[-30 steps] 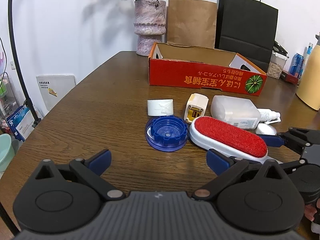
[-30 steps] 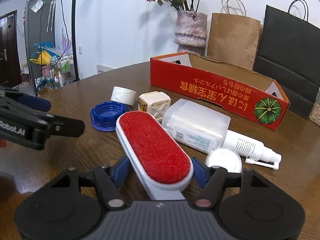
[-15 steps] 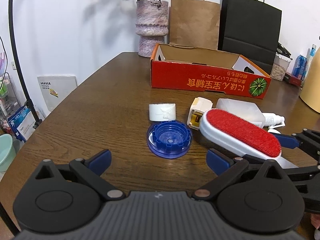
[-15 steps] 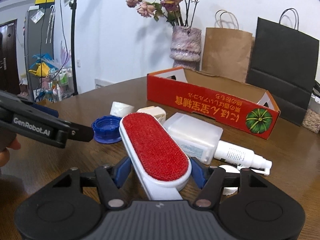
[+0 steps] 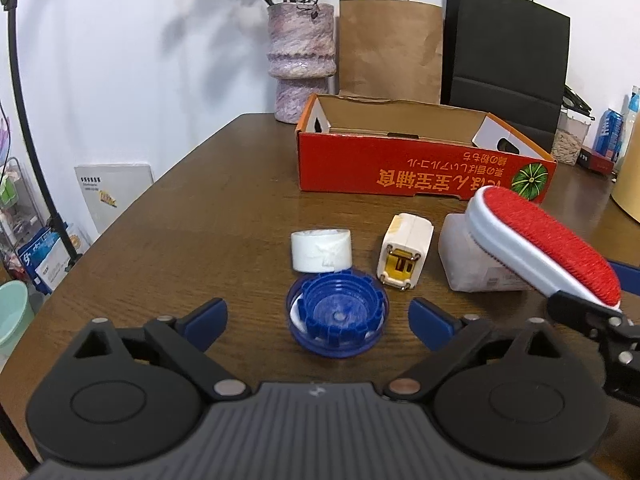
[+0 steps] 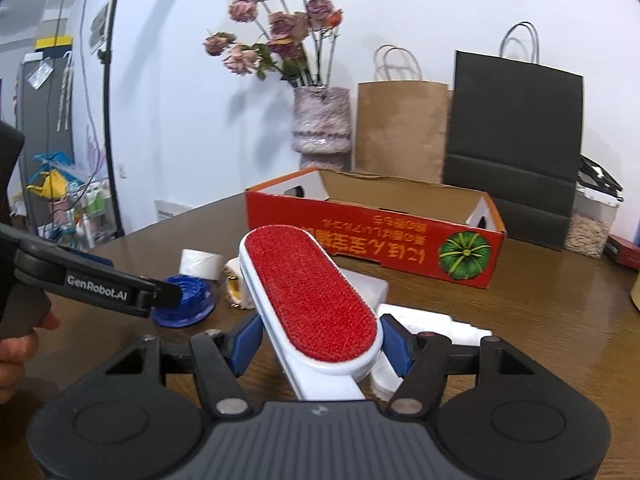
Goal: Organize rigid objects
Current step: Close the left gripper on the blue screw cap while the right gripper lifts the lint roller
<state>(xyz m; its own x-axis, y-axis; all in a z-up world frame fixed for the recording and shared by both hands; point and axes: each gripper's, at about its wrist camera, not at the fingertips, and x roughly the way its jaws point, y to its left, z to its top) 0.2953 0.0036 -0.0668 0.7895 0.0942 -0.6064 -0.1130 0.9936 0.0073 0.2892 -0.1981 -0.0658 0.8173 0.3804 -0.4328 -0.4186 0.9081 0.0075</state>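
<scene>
Two grippers are at work above the brown wooden surface. The right gripper has its jaws closed partway on the white plastic lint brush with a red bristle pad, gripping it across the width near the handle end; the brush is lifted clear of the surface. The left gripper has its jaws wide but closing, and they hold nothing; the blue ribbed plastic lid lies on the surface ahead, between the fingers but untouched.

Step in hand, as judged: carry the brush to the open red cardboard box at the far edge of the surface.
- Keep the grip square across the handle end; the long overhang may lever the brush loose.
- Lift the tip above the box's near wall before advancing.

Orientation: the long axis of the brush runs along the right gripper's pointing line, with the rounded tip aimed toward the box and tilted upward and the red pad facing up.
</scene>
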